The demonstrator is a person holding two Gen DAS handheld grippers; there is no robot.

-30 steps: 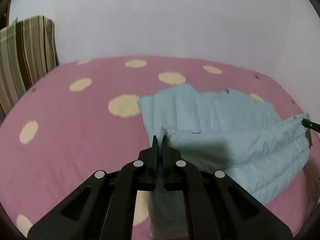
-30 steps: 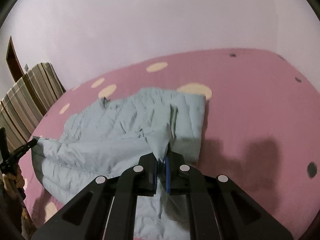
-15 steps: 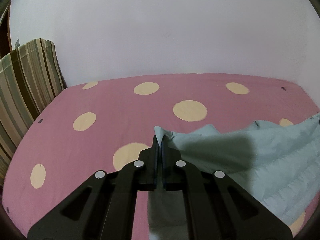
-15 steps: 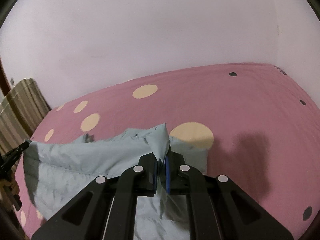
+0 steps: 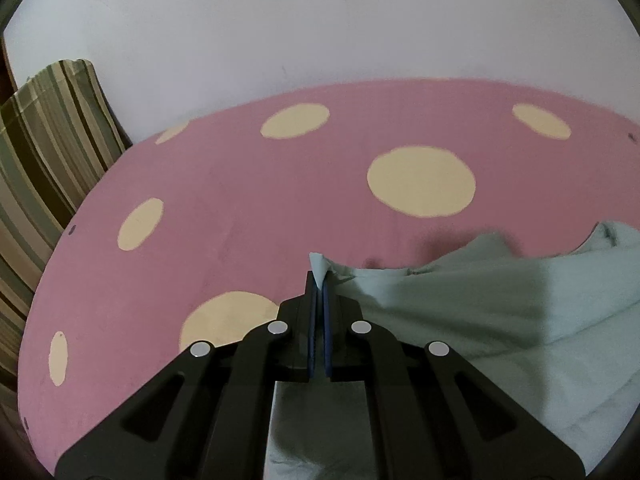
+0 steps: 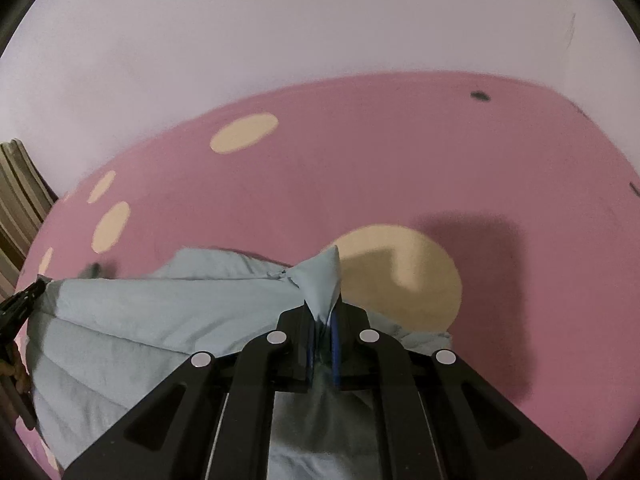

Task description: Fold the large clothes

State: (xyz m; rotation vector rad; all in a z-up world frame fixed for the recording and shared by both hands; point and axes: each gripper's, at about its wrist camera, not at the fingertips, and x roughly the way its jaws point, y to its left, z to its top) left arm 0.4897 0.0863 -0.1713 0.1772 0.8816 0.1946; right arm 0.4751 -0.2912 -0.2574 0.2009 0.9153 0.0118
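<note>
A light blue quilted jacket (image 5: 500,320) hangs stretched between my two grippers above a pink bed with cream dots (image 5: 240,208). My left gripper (image 5: 319,280) is shut on one corner of the jacket; a tip of cloth pokes out past the jaws. My right gripper (image 6: 323,312) is shut on the other corner of the jacket (image 6: 160,320), with a bunch of cloth rising past its fingers. The left gripper's tip also shows at the left edge of the right wrist view (image 6: 24,300), holding the jacket's far corner.
A striped cushion (image 5: 44,152) leans at the left end of the bed against a plain white wall (image 5: 320,20). The pink sheet (image 6: 400,168) stretches ahead of both grippers, with a large cream dot (image 6: 404,276) just past the right gripper.
Both grippers have carried the jacket's held edge forward over the rest of the jacket, toward the far side of the bed. Less of the jacket shows ahead of them now.
</note>
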